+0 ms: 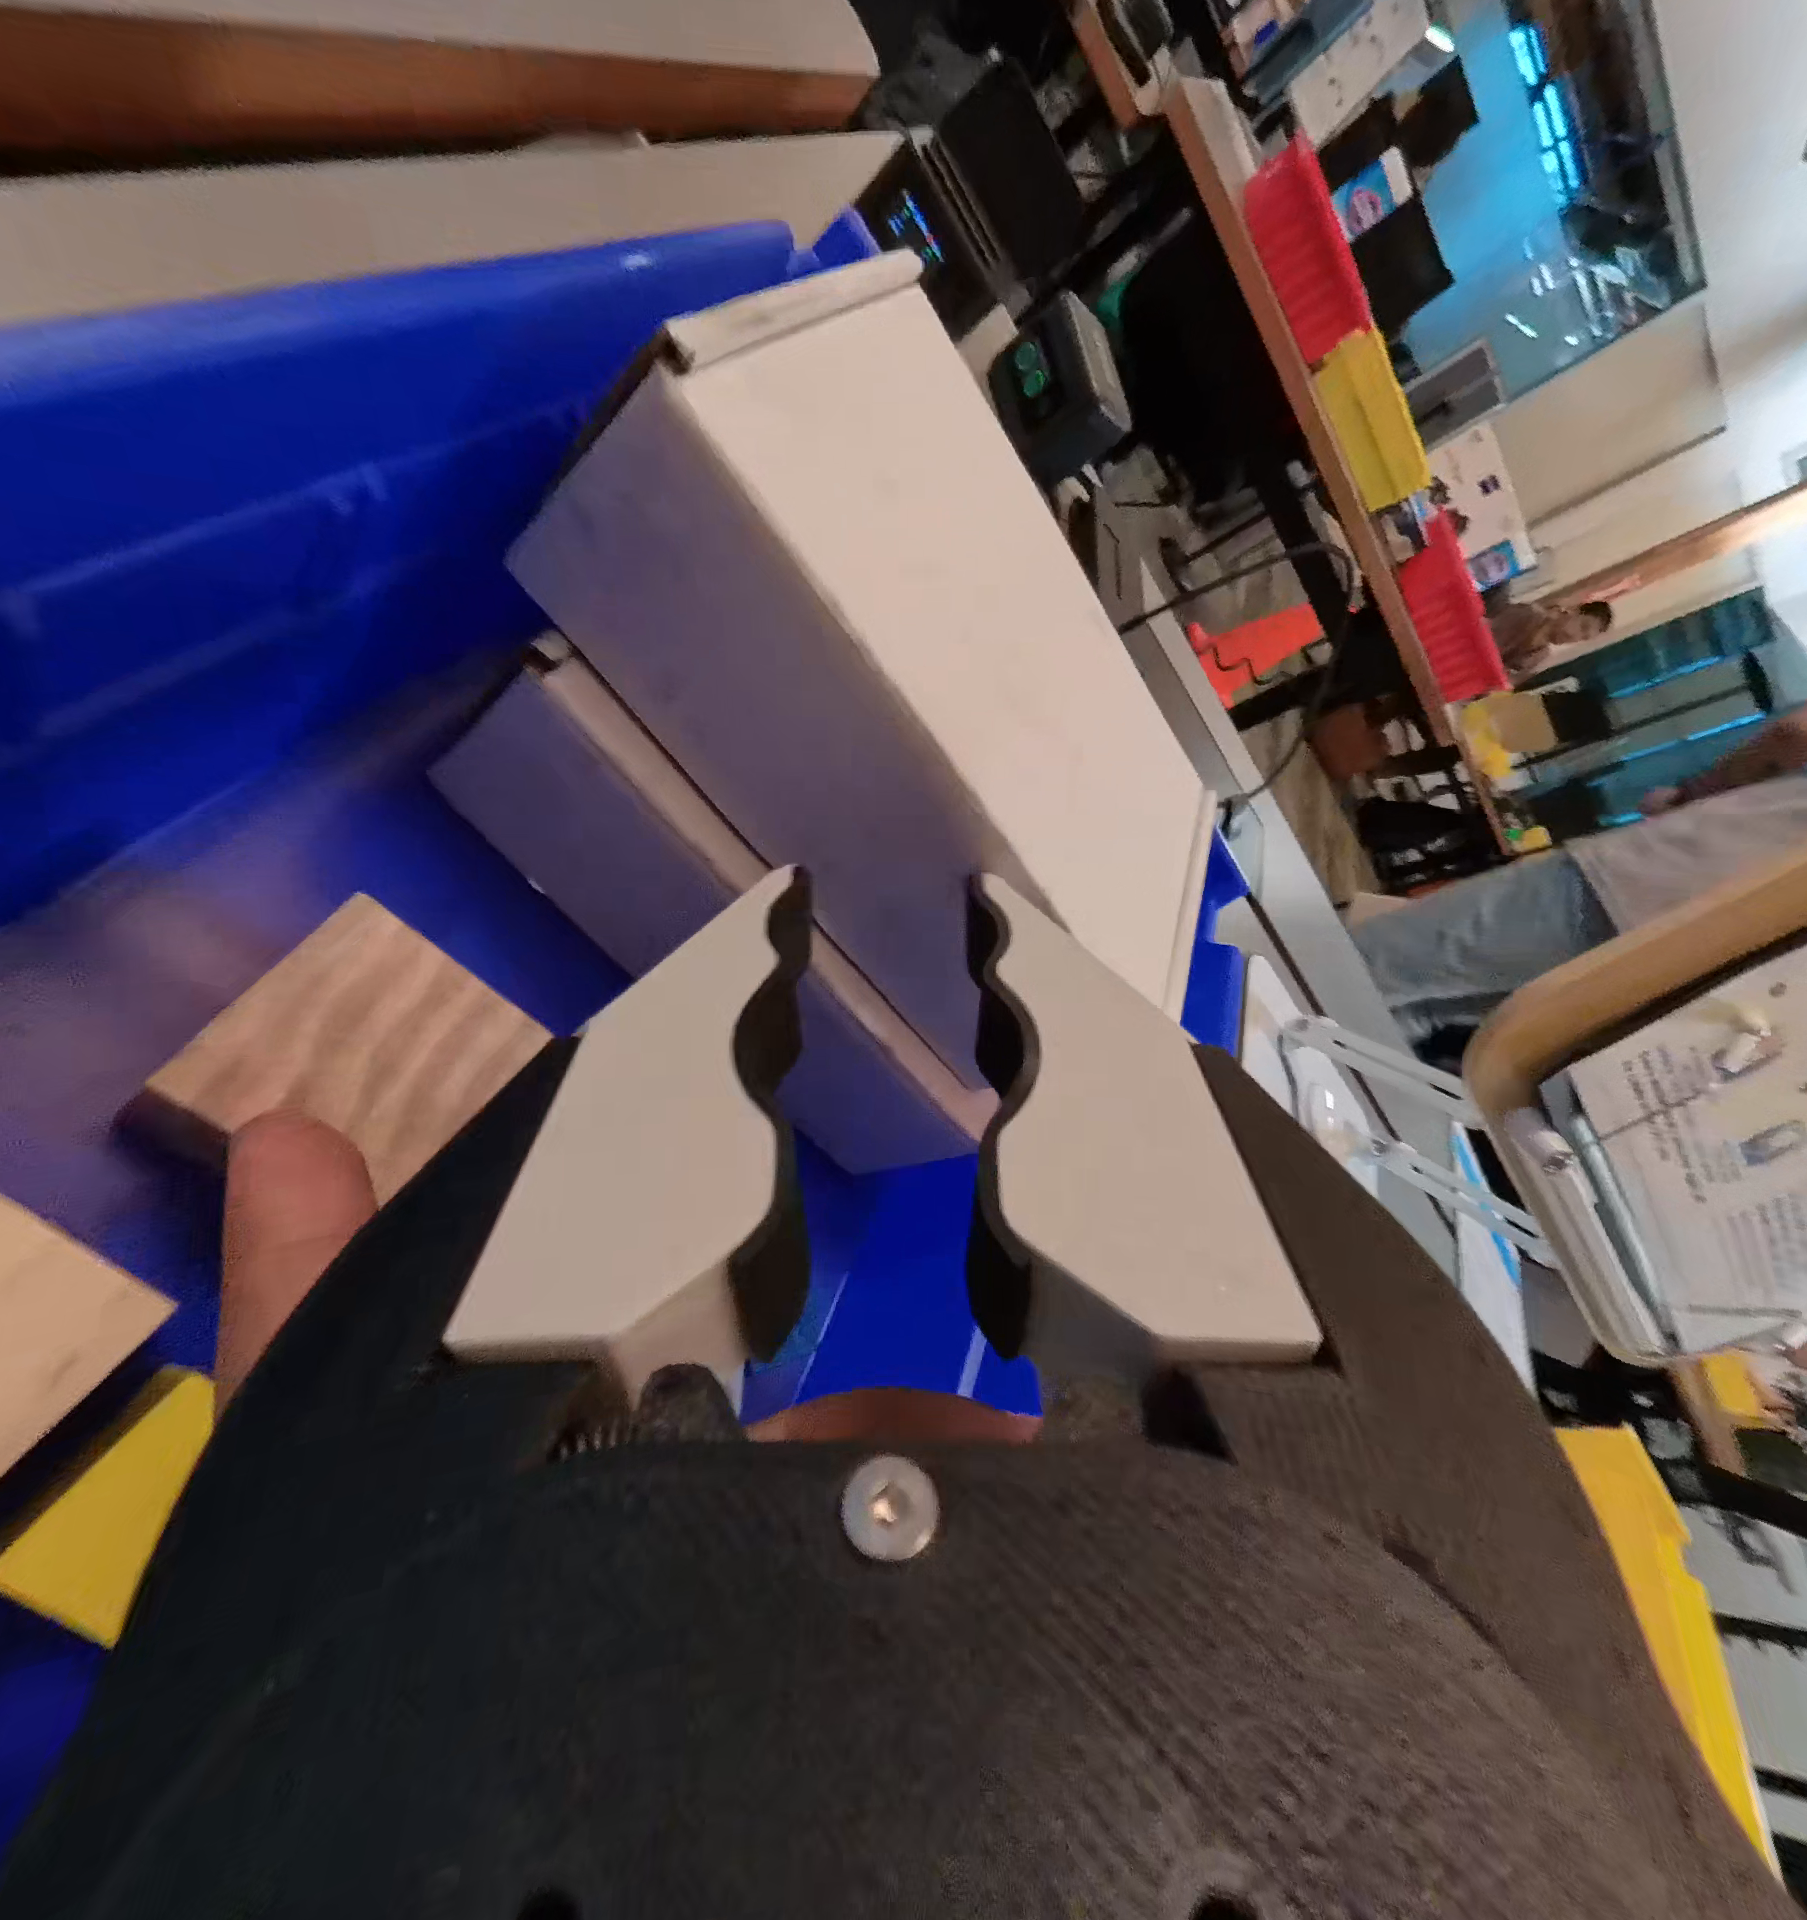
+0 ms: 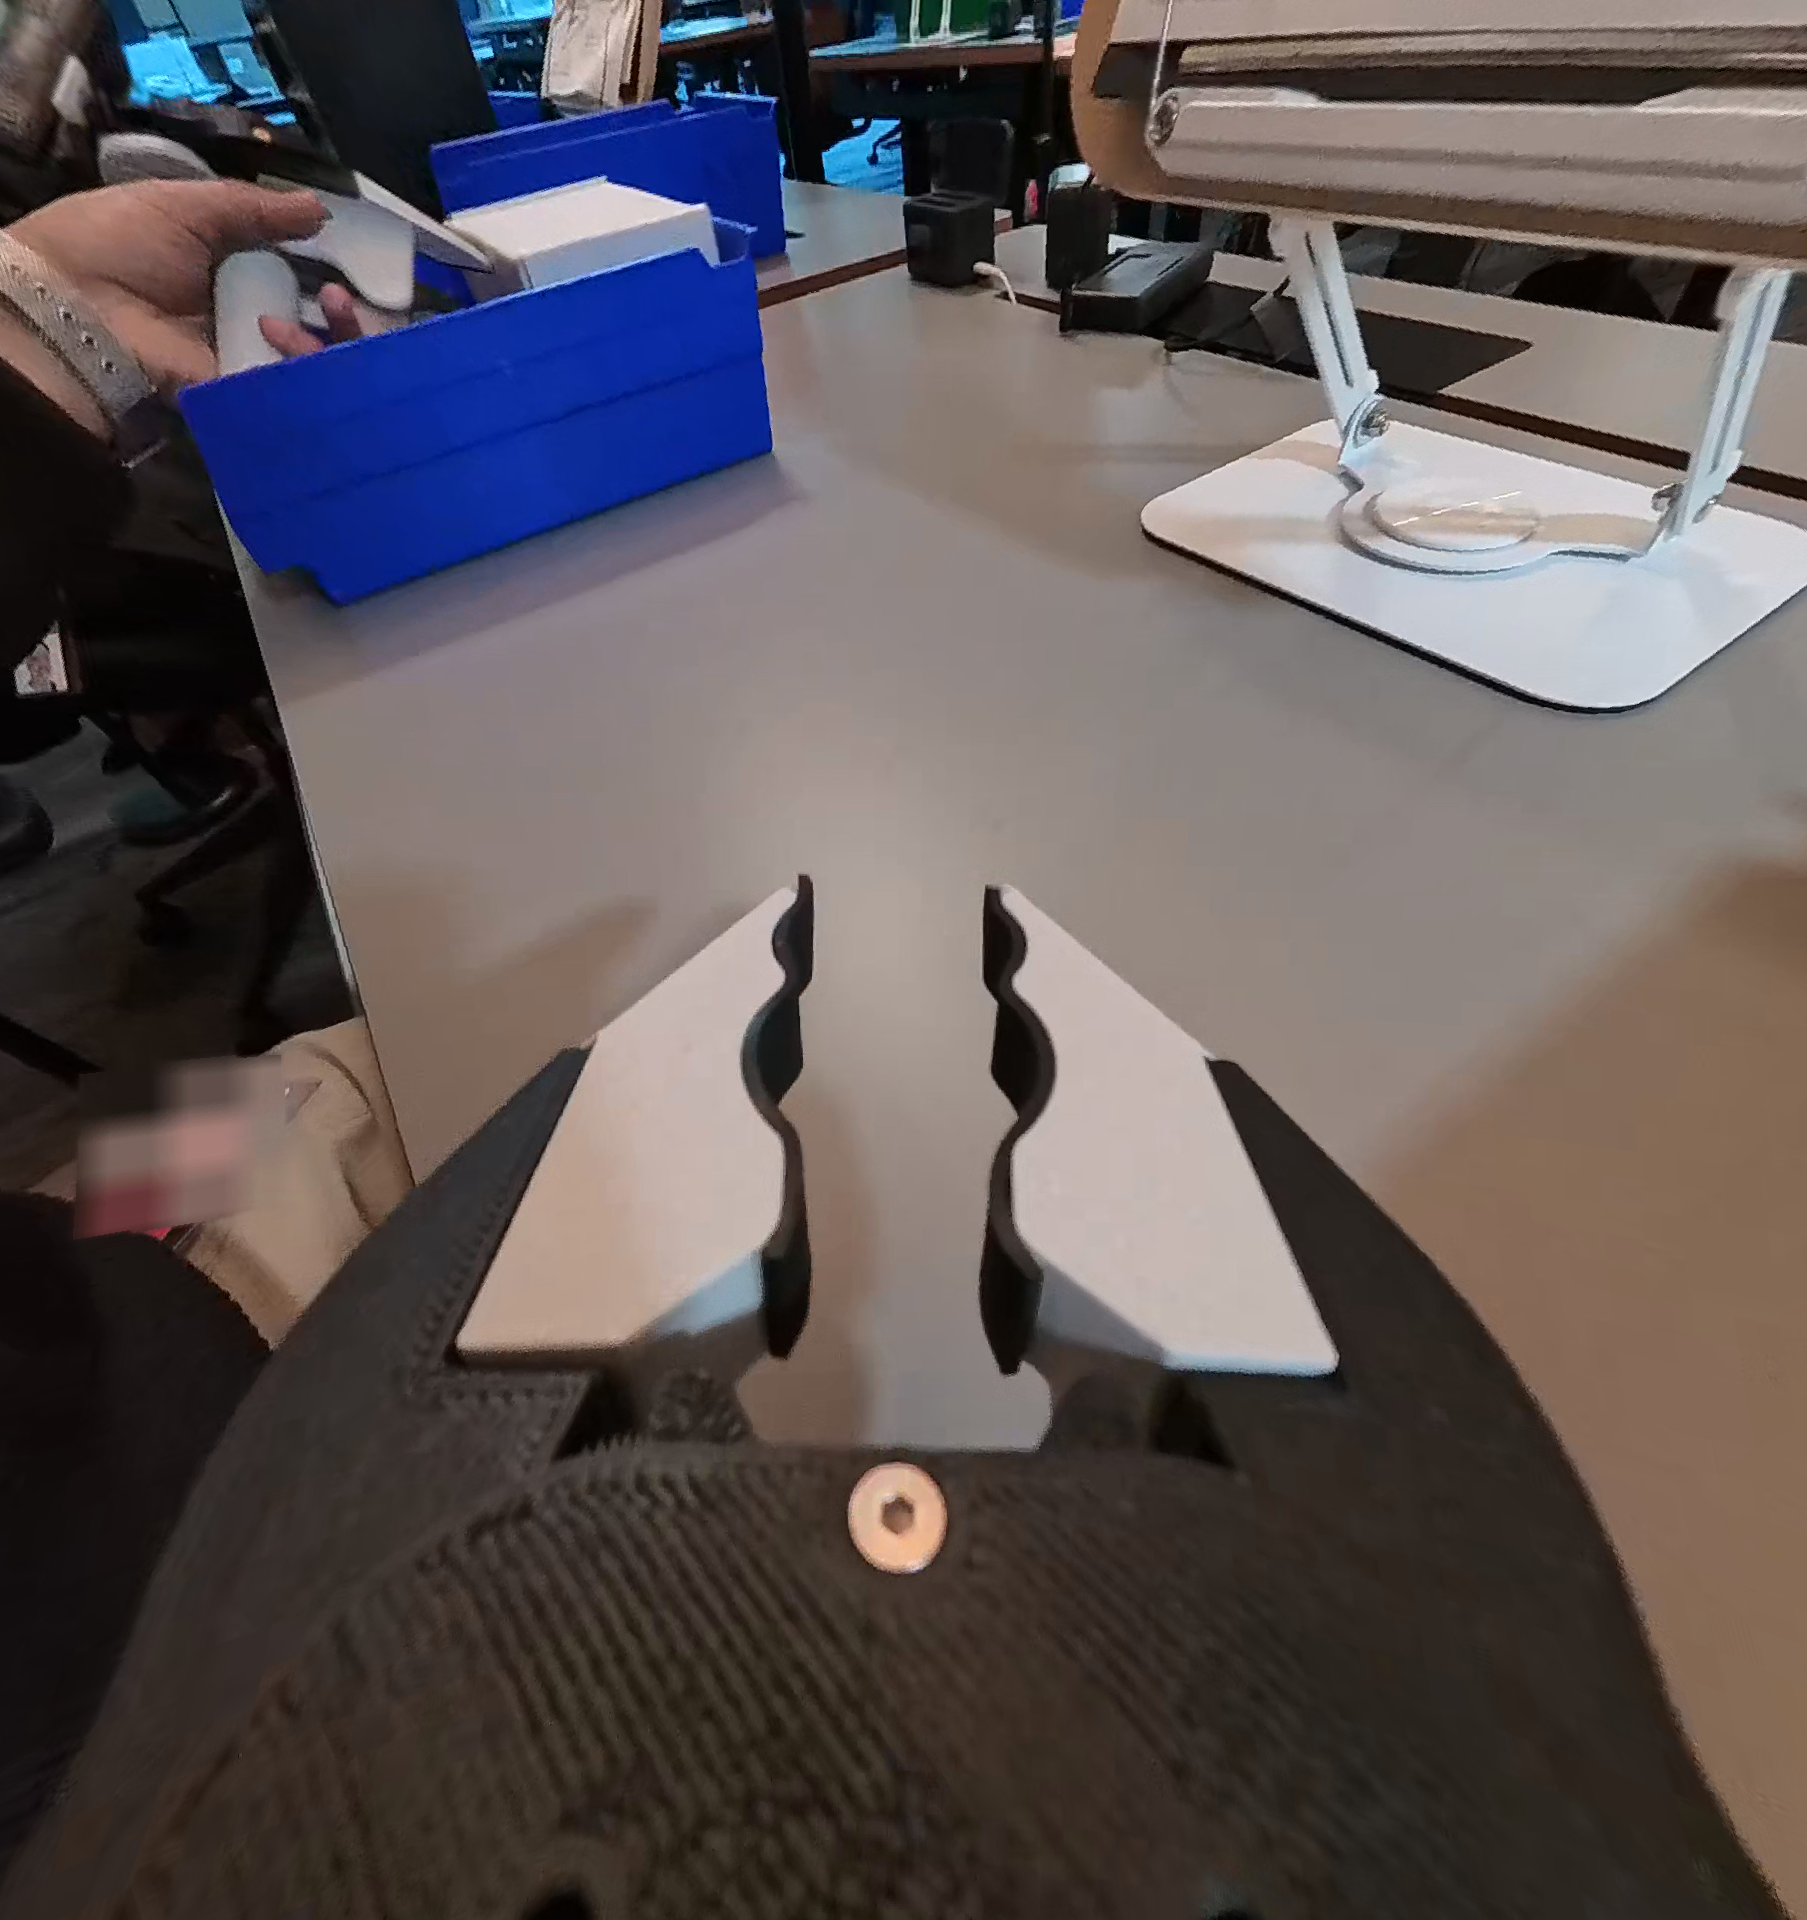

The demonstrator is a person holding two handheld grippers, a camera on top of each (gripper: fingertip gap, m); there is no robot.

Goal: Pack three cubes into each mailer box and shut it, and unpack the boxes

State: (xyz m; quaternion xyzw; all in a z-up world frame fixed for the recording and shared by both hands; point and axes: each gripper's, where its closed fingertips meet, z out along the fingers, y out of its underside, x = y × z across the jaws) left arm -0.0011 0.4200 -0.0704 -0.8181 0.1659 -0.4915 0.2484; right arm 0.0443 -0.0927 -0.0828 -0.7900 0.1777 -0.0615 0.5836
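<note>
My left gripper (image 1: 886,906) is open inside a blue bin (image 1: 203,499), its tips just in front of two shut white mailer boxes (image 1: 878,623) that stand side by side in the bin. Two wooden cubes (image 1: 359,1018) and a yellow cube (image 1: 99,1507) lie on the bin floor to the left. A fingertip shows beside the left finger. My right gripper (image 2: 897,896) is open and empty above the grey table (image 2: 982,727). In the right wrist view the blue bin (image 2: 483,416) sits at the far left with a white box (image 2: 587,239) in it and the left gripper held over it.
A white laptop stand (image 2: 1481,561) rises on the table's right side. A second blue bin (image 2: 618,156) stands behind the first. Black chargers and cables (image 2: 1086,260) lie at the table's far edge. Shelves with red and yellow bins (image 1: 1346,364) stand beyond. The gap from one gripper's tips to the other's is roughly 50 centimetres. To reach the yellow cube (image 1: 99,1507) in a straight line is about 12 centimetres for my left fingers, about 55 centimetres for my right.
</note>
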